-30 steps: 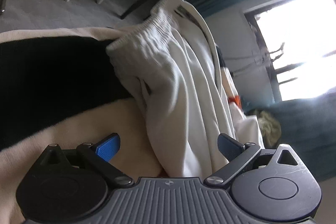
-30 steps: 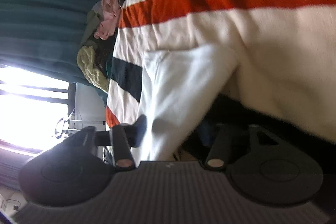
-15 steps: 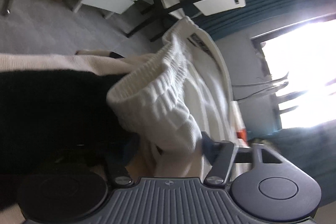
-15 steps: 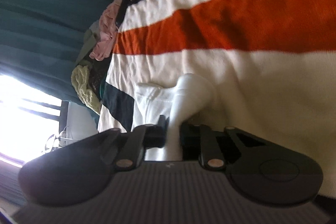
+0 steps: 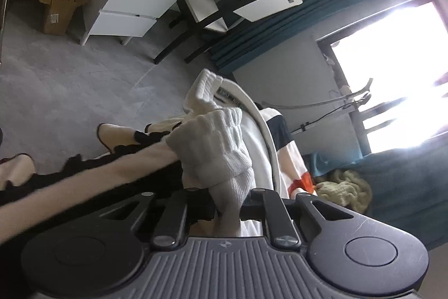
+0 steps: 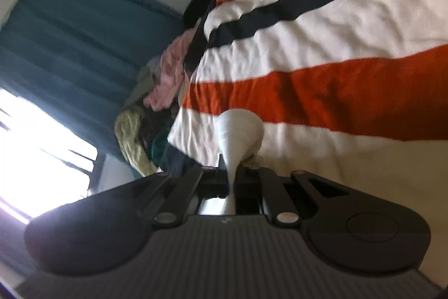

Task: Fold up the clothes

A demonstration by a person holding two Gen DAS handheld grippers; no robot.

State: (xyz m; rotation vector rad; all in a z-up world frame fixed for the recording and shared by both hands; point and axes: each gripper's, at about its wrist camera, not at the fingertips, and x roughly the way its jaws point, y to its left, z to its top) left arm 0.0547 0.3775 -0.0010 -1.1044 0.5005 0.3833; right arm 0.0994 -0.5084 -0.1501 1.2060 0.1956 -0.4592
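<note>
1. my left gripper [image 5: 228,208] is dark grey plastic with a ribbed near deck bearing a small round emblem.
2. a smooth round disc sits at either near corner, the right one scuffed with pale scratches.
3. black link bars carry silver screw heads and triangular cut-outs.
4. my right gripper [image 6: 231,181] has the same shape, seen darker and blurred, with a ribbed deck and silver screws.
</note>
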